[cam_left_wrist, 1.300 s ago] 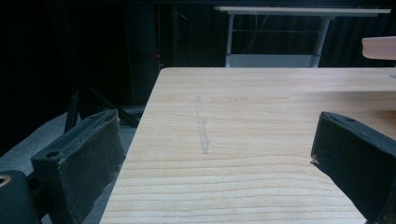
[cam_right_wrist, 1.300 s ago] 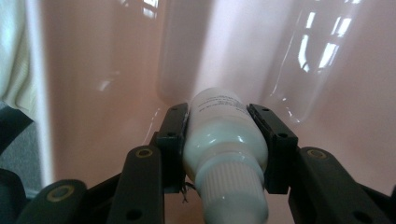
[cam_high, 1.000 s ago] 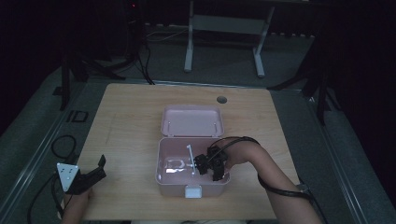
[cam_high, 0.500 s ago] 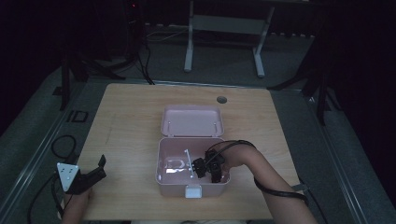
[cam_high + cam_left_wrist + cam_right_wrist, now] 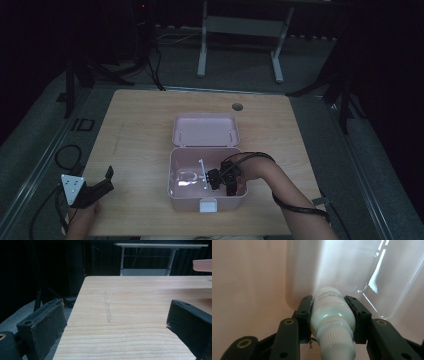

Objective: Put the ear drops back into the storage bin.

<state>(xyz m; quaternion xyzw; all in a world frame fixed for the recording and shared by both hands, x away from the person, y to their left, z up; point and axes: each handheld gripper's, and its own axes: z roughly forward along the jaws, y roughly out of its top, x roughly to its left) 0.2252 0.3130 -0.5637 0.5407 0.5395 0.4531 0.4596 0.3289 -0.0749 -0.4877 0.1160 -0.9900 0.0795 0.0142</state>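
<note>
A small white bottle (image 5: 332,315) is clamped between the jaws of the right gripper (image 5: 220,179), inside the open pink box (image 5: 172,192), near a clear plastic bag (image 5: 372,272). The step in hand is judged to be either setting the bottle down or lifting it out; which cannot be told. The left gripper (image 5: 97,186), jaws apart and empty, is held over the table (image 5: 140,130) near its left edge, well apart from the box.

The white bottle (image 5: 333,315) carries small dark print on its label, too blurred to read.
</note>
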